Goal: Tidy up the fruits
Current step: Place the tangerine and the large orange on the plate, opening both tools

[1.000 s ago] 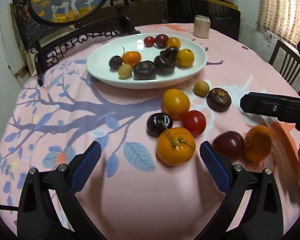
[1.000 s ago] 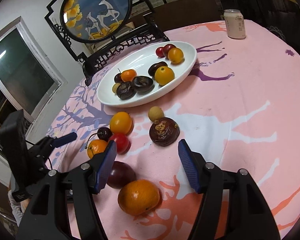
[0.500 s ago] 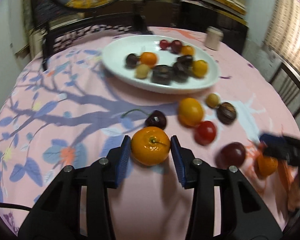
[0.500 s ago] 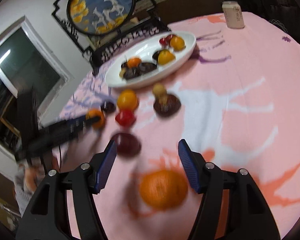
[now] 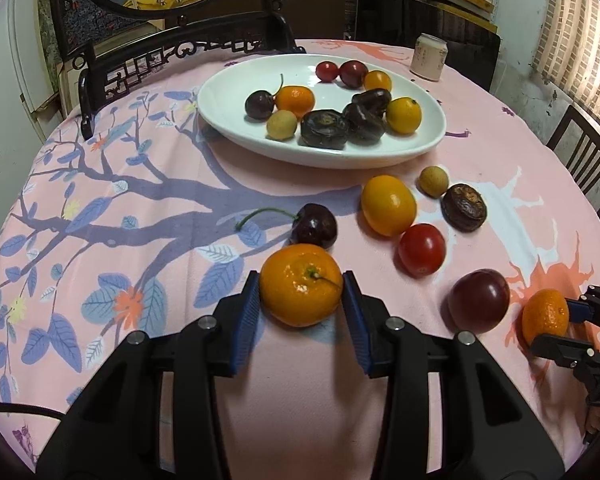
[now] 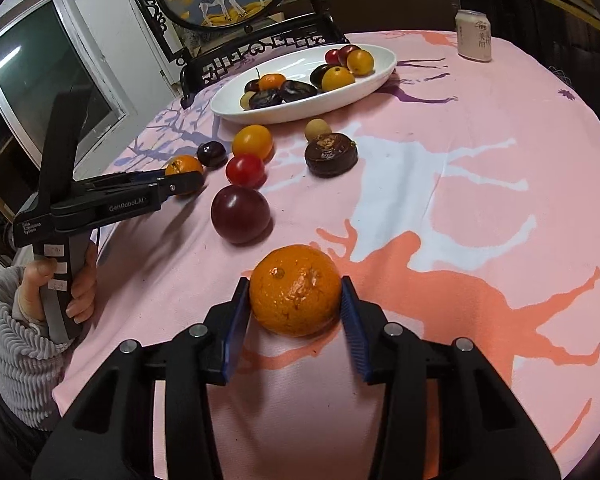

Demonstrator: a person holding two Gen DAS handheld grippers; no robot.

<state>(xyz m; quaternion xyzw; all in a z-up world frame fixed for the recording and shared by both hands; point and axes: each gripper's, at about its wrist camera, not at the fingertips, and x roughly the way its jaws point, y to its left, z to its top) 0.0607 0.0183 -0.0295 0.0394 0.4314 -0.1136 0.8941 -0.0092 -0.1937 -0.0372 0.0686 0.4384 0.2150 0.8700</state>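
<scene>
1. Ten fruits are already gathered in the white plate [image 5: 428,144] at the far side of the desk [image 5: 140,216].
2. A stemmed mandarin [image 5: 301,285] is gripped by the left tongs [image 5: 302,304]; another mandarin [image 6: 295,290] is clamped by the just-closed right tongs [image 6: 294,304], both near.
3. Six loose fruits, plum [image 5: 478,301] included, are left between.

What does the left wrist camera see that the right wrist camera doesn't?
Only the left wrist view shows a chair back at the right edge and the cherry's green stem.

Only the right wrist view shows a window, the person's hand and its grey sleeve.

Both show the white plate of fruit, the can, and two oranges: the left gripper shut on the stemmed orange, the right gripper, whose jaws have just been closing, shut on the other orange.
</scene>
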